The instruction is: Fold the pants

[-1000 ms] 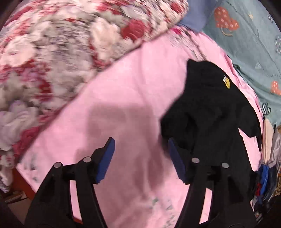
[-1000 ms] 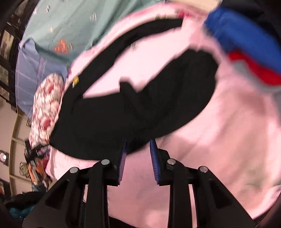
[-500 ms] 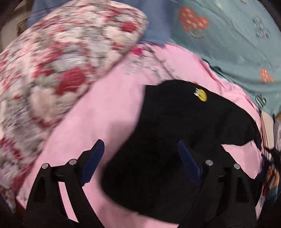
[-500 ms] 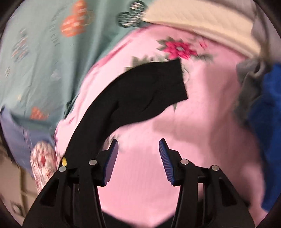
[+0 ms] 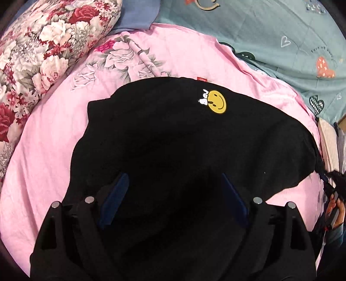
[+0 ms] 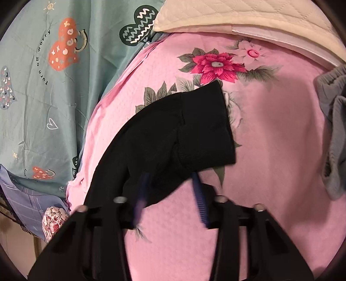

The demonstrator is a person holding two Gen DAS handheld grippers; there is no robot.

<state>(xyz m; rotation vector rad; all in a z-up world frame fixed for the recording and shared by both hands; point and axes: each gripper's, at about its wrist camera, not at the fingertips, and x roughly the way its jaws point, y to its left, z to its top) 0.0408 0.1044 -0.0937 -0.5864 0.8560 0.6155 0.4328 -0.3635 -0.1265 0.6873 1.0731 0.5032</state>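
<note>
Left gripper [image 5: 173,198]: the jaws stand wide apart, directly above the black pants [image 5: 173,140], with nothing clamped between them. Black fabric fills the whole gap between the blue pads [image 5: 116,192] and extends well ahead of the tool. A yellow smiley patch [image 5: 217,101] lies ahead of the fingertips and slightly right. The pants rest on the pink bedspread [image 5: 47,151]; a floral pillow [image 5: 43,43] lies far ahead to the left, and a teal sheet [image 5: 281,43] ahead to the right.

Right gripper [image 6: 170,194]: the jaws are parted, and motion blur on the fingers prevents a reliable reading of contact. A trouser leg crosses the gap, with its cuff [image 6: 207,127] just ahead of the right finger. Whether the cloth lies between the fingers or only beneath them cannot be told. A gray garment [image 6: 333,121] lies well to the right, and a cream quilted pad [image 6: 237,17] far ahead.

Handling assessment: the pants appear to be a soft, light knit. The fabric will likely drape and sag when lifted, not hold an edge. The material is not fragile, and the textured pads should limit slip.

Recommended hold: pinch through all layers at an edge or seam, at the cuff for the right gripper and at the waist edge for the left. A single-layer pinch would probably let the lower layer trail and spoil the fold.
</note>
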